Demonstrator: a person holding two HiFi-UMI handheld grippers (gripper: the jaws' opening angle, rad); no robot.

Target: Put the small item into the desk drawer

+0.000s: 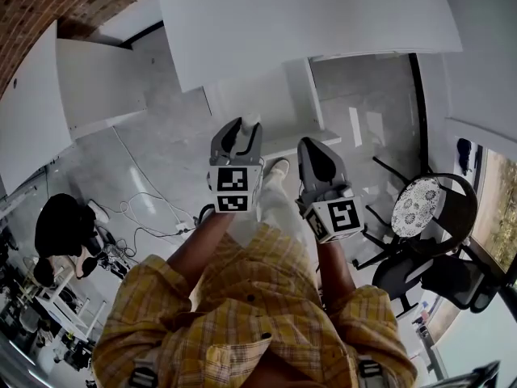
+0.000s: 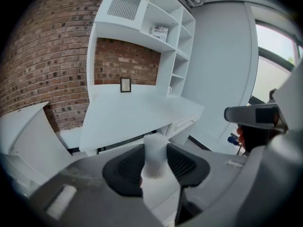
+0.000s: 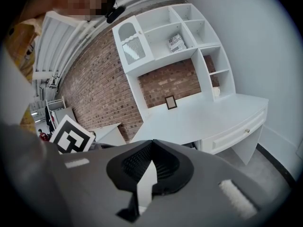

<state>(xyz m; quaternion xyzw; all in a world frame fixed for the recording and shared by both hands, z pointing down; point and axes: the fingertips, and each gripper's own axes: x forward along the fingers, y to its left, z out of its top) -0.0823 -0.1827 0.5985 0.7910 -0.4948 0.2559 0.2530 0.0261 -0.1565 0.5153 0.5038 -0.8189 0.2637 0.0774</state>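
Note:
My left gripper (image 1: 241, 136) is shut on a small white item (image 2: 154, 157), which stands upright between the dark pads. It is held in the air in front of the white desk (image 2: 137, 112). My right gripper (image 1: 317, 158) hangs beside it on the right, its jaws shut with nothing between them. The desk's drawer (image 3: 239, 126) is closed, and a small knob (image 3: 246, 131) shows on its front. In the head view the desk top (image 1: 307, 14) lies beyond both grippers.
A shelf hutch (image 3: 189, 37) stands on the desk against a brick wall, with a small picture frame (image 2: 125, 84) below it. A dark chair with a patterned cushion (image 1: 416, 206) stands at the right. Cables (image 1: 145, 217) and a black bag (image 1: 60, 225) lie on the floor at the left.

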